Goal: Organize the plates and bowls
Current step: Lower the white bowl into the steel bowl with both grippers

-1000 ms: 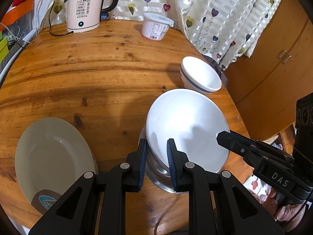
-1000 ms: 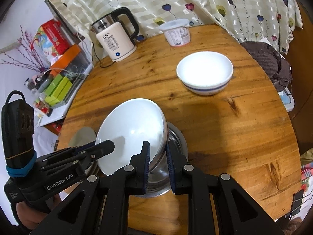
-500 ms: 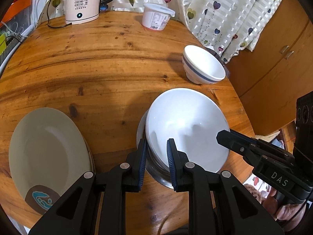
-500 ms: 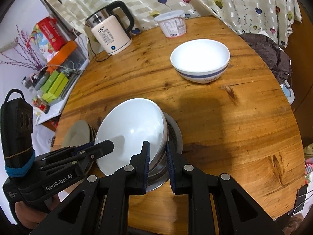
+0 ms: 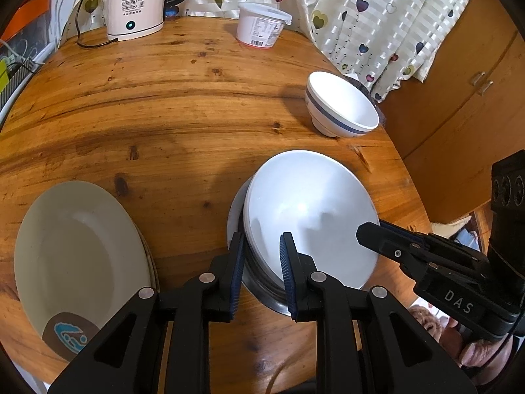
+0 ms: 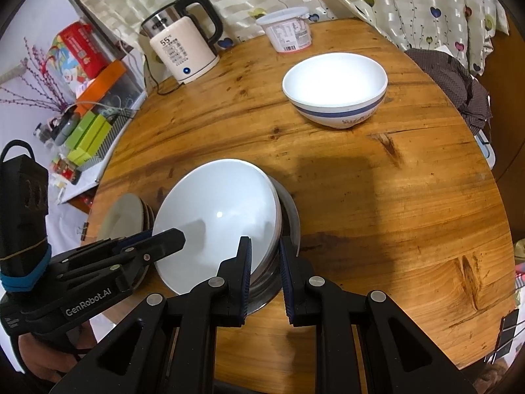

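Note:
A large white bowl sits nested in a steel bowl near the table's front edge. My left gripper is shut on the white bowl's near-left rim. My right gripper is shut on its opposite rim; the white bowl and the steel bowl also show in the right wrist view. A white bowl with a blue band stands apart at the far right. A stack of cream plates lies at the left.
A pale electric kettle and a white plastic tub stand at the round wooden table's far edge. Curtains hang behind. A wooden cabinet is at the right. Boxes clutter a shelf at the left.
Both grippers and the held white bowl have come lower and nearer the table. The bowl now sits deeper in the steel bowl. The grip on its rim is unchanged.

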### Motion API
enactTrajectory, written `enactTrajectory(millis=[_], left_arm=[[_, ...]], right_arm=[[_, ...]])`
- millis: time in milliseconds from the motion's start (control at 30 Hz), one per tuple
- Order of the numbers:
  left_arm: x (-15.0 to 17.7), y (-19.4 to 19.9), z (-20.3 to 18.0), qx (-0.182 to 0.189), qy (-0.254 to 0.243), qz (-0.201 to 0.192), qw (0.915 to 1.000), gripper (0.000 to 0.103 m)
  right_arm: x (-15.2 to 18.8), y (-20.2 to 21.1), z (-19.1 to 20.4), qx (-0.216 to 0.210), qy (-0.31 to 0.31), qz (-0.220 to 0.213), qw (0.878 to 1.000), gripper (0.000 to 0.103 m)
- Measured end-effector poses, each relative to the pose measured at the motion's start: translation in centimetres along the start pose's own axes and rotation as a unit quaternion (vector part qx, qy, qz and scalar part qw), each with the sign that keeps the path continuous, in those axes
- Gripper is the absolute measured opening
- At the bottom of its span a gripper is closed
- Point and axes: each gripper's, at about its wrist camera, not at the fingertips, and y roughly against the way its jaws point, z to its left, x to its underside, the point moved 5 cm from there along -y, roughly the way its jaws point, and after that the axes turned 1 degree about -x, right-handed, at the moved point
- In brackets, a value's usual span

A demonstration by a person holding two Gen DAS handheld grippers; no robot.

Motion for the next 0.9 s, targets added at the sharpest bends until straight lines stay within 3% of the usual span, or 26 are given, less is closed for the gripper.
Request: enactTrajectory(millis=[633, 900], left_arm=[[0.07, 0.1, -0.27, -0.003, -0.005, 0.0, 1.0, 0.024], [-0.01, 0.4, -0.08, 0.004, -0.002, -0.008, 1.0, 0.03]], right_arm=[[0.03, 0.02, -0.08, -0.003, 0.0, -0.002, 1.0, 0.018], [-0.19, 0.29, -0.09, -0.001, -0.001, -0.004, 1.0, 0.018]])
